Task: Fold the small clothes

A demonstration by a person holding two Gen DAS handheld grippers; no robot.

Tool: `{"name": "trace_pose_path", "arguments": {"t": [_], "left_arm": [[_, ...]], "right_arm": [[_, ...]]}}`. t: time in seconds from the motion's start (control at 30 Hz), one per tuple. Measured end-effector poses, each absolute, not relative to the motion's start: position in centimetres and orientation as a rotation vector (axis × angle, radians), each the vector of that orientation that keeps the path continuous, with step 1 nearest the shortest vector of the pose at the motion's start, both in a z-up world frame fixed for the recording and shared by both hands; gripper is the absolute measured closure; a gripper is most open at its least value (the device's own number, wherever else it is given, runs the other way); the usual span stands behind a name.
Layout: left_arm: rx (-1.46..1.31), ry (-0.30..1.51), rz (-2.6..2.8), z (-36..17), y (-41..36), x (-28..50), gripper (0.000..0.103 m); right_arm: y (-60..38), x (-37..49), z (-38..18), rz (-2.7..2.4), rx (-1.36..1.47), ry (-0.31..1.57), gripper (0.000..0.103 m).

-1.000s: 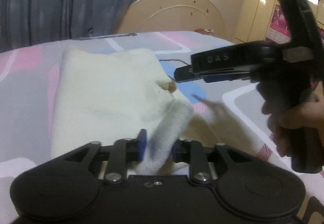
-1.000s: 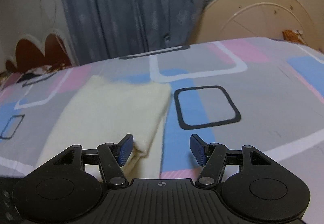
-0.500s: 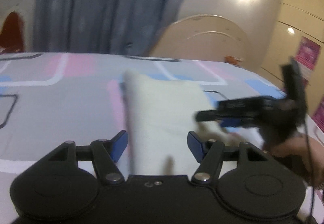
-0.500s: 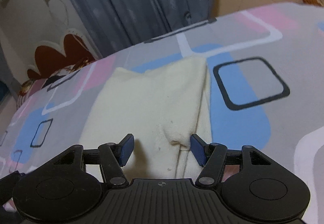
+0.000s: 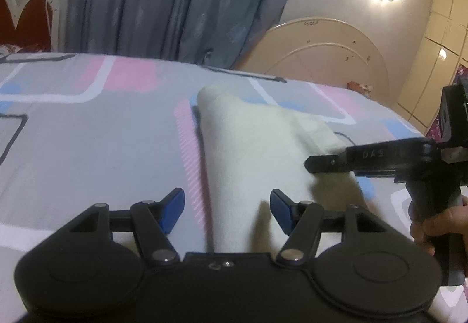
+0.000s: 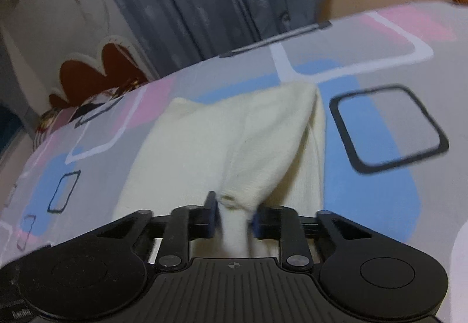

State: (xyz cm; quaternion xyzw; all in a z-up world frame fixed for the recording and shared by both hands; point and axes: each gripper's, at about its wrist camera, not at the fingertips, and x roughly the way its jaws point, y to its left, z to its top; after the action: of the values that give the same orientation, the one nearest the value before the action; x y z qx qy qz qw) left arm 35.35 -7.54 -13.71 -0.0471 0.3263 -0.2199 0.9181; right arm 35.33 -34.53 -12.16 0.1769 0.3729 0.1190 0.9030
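Cream-coloured knit, a small folded garment (image 5: 257,147), is lying on the bed (image 5: 87,147) with its grey, pink and blue patterned sheet, and I am seeing it from both wrist cameras. In the left wrist view its near end is running under the black body of my left tongs (image 5: 226,210), so that part is cut off from me; the far end is tapering to a rounded corner toward the grey curtain (image 5: 175,1). My left tongs are standing wide with nothing gripped: the left blue pad is hanging over bare sheet just beside the garment's edge, the right pad over the cloth itself, and whether it is touching I cannot tell.

My right tongs (image 6: 234,217) have just been closing, and the blue pads are now standing narrow, pinching a raised fold at the garment's near right part. That fold is blurring in the right wrist view, and a small mark on it beside the left pad is too smeared to identify. The cloth below the pads is disappearing behind the tongs' body. From the left camera the right tongs are reaching in from the right edge, tip at the garment's right side, with a hand (image 5: 438,226) wrapping the grip, partly cropped by the frame.
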Motion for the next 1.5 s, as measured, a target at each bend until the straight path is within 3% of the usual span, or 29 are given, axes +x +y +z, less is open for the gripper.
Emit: {"name": "trace_pose_path", "arguments": {"t": [0.2, 0.3, 0.33, 0.37, 0.43, 0.73, 0.93, 1.1, 1.4, 1.5], "left_arm": [[-0.114, 0.662, -0.497, -13.6, -9.7, 35.7, 0.040], [-0.093, 0.740, -0.506, -15.1, -10.8, 35.9, 0.041], [-0.078, 0.771, -0.502, -15.7, -11.0, 36.0, 0.042], [-0.073, 0.783, -0.499, -16.2, -11.0, 35.9, 0.042], [-0.070, 0.779, -0.502, -16.0, -10.7, 35.7, 0.042], [-0.110, 0.657, -0.488, -12.3, -10.7, 36.3, 0.042], [-0.047, 0.802, -0.486, -15.3, -12.6, 38.1, 0.041], [-0.063, 0.784, -0.497, -15.0, -11.8, 37.5, 0.041], [-0.072, 0.636, -0.499, -10.7, -13.0, 40.6, 0.045], [-0.074, 0.661, -0.521, -11.0, -14.3, 43.4, 0.052]], "right_arm": [[-35.2, 35.4, -10.7, 0.195, 0.179, 0.735, 0.085], [-35.8, 35.8, -12.2, 0.242, 0.204, 0.820, 0.084], [-36.1, 35.6, -12.4, 0.222, 0.219, 0.811, 0.079], [-36.5, 35.4, -12.3, 0.189, 0.240, 0.808, 0.065], [-37.0, 34.4, -11.6, 0.151, 0.254, 0.777, 0.053], [-34.7, 30.1, -7.6, 0.208, 0.233, 0.674, 0.053], [-32.4, 28.7, -10.8, 0.200, 0.130, 0.777, 0.053], [-34.5, 27.4, -13.4, 0.154, 0.190, 0.868, 0.053], [-34.3, 30.4, -8.1, 0.138, 0.215, 0.690, 0.053], [-34.0, 33.3, -7.8, 0.143, 0.243, 0.664, 0.053]]}}
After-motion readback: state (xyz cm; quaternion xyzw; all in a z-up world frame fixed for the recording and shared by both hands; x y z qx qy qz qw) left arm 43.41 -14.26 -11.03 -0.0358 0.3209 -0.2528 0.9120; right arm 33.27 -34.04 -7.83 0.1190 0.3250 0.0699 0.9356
